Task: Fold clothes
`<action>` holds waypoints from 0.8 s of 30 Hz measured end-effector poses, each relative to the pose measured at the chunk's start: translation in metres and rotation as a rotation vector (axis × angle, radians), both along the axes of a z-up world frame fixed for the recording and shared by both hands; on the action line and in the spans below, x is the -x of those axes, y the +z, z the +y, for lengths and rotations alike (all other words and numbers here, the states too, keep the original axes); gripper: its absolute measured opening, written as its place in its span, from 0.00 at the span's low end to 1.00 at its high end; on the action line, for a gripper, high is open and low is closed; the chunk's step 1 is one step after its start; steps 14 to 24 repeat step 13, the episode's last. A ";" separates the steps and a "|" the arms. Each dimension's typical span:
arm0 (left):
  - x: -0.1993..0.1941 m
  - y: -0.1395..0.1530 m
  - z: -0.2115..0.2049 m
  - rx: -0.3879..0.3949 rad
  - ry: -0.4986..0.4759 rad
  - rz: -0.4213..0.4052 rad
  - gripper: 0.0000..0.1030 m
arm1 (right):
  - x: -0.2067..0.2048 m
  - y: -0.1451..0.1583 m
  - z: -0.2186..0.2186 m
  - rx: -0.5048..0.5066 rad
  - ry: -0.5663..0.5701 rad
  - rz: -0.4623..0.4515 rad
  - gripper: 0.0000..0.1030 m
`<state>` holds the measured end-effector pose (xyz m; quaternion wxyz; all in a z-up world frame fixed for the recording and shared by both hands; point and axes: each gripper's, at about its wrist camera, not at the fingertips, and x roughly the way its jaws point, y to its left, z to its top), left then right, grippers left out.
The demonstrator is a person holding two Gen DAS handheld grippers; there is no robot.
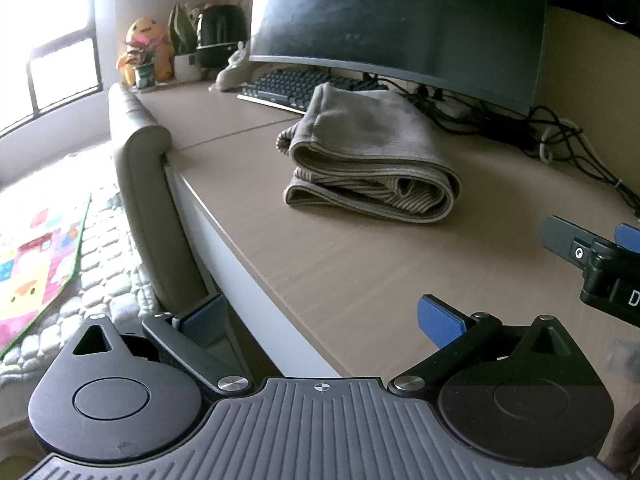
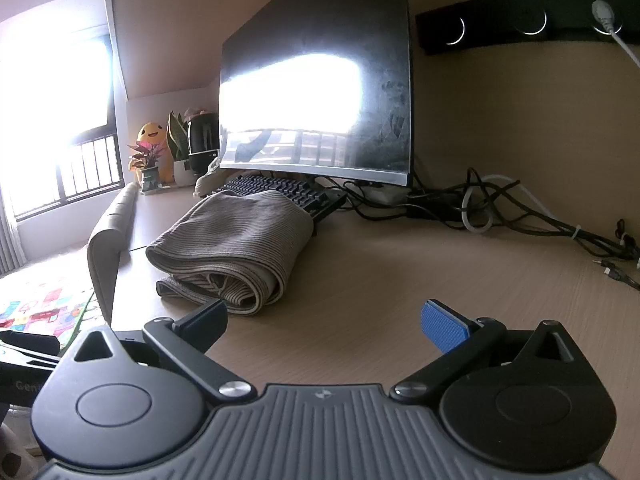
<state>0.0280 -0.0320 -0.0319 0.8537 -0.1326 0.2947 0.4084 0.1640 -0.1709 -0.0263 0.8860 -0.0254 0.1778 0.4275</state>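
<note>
On the table [image 1: 360, 264] my 2 grippers, left gripper [image 1: 322, 320] and right gripper [image 2: 324, 320], sit released, clear of the folded cloth [image 2: 232, 240], so folding looks done.

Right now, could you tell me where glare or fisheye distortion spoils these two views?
Left wrist view: the window is blown out white, and the desk edge bows with the fisheye. Right wrist view: the monitor reflects a white patch of window light, washing out its centre; the folded garment stays evenly lit and readable.
</note>
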 end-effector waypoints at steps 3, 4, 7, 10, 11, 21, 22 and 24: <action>0.000 0.002 -0.001 -0.007 -0.001 0.000 1.00 | 0.000 0.000 0.000 -0.001 0.001 0.000 1.00; 0.000 0.002 -0.001 -0.009 -0.002 0.001 1.00 | 0.000 0.000 0.000 -0.001 0.001 0.000 1.00; -0.001 0.005 0.000 -0.018 -0.008 0.005 1.00 | -0.001 0.000 0.000 -0.001 0.000 0.004 1.00; -0.003 0.012 0.002 -0.037 -0.021 0.014 1.00 | -0.001 -0.001 0.000 -0.003 0.001 0.007 1.00; -0.005 0.015 0.003 -0.046 -0.032 0.015 1.00 | -0.001 -0.001 0.000 -0.001 0.005 0.008 1.00; -0.008 0.020 0.006 -0.063 -0.053 0.015 1.00 | -0.001 -0.001 0.000 0.003 0.015 0.009 1.00; -0.008 0.020 0.006 -0.063 -0.053 0.015 1.00 | -0.001 -0.001 0.000 0.003 0.015 0.009 1.00; -0.008 0.020 0.006 -0.063 -0.053 0.015 1.00 | -0.001 -0.001 0.000 0.003 0.015 0.009 1.00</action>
